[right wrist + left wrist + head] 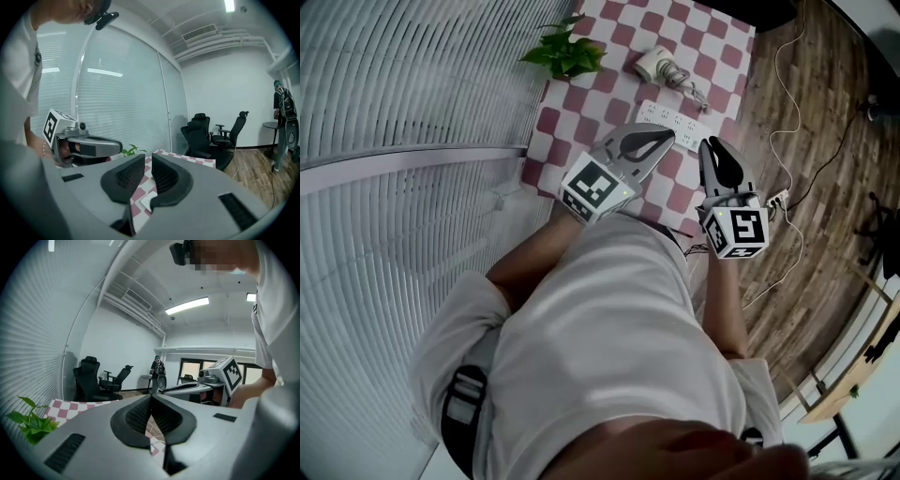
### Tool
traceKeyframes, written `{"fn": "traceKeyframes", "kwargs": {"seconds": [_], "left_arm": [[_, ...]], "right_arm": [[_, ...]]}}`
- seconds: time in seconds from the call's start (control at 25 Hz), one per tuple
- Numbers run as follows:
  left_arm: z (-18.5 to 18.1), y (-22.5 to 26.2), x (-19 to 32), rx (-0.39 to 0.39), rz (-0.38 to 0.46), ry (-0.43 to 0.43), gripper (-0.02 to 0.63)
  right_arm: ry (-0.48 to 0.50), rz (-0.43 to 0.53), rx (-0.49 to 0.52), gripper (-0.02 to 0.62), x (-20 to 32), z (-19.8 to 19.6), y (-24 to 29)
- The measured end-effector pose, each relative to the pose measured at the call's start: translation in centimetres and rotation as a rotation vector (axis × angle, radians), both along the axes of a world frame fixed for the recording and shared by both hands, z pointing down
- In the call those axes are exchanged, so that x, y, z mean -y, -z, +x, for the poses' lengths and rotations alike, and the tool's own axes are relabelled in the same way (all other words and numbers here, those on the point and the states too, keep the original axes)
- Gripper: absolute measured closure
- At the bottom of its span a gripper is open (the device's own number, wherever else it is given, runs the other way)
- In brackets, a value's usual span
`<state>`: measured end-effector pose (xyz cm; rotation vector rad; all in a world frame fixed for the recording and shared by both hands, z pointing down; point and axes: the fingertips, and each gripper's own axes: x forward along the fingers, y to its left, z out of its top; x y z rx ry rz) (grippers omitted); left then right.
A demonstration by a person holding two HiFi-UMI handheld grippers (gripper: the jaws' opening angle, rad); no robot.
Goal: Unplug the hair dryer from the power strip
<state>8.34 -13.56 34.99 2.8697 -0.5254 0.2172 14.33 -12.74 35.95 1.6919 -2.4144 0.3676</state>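
- White shirt (609, 328) fills the bottom of the head view, with both of the person's arms held out toward the red-and-white checked table (609, 56).
- Left gripper (666, 137) hangs over the table's near part; its fingers (136, 416) are clenched tip to tip on nothing.
- Right gripper (710, 143) hangs just beside it; its fingers (166, 176) are released, with a narrow empty gap between them.
- Hair dryer (656, 64) lies farther back on the table, its cord (686, 86) bunched beside it, near the white power strip (673, 116).
- Green plant (567, 52) sits at the table's left edge.
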Motion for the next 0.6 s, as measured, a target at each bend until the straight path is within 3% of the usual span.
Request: {"fn": "traceKeyframes", "kwargs": {"seconds": [0.6], "left_arm": [[-2.1, 9.1, -4.1, -0.153, 0.130, -0.030, 0.577]], "right_arm": [[0.103, 0.139, 0.029, 0.551, -4.4, -4.9, 8.7]]}}
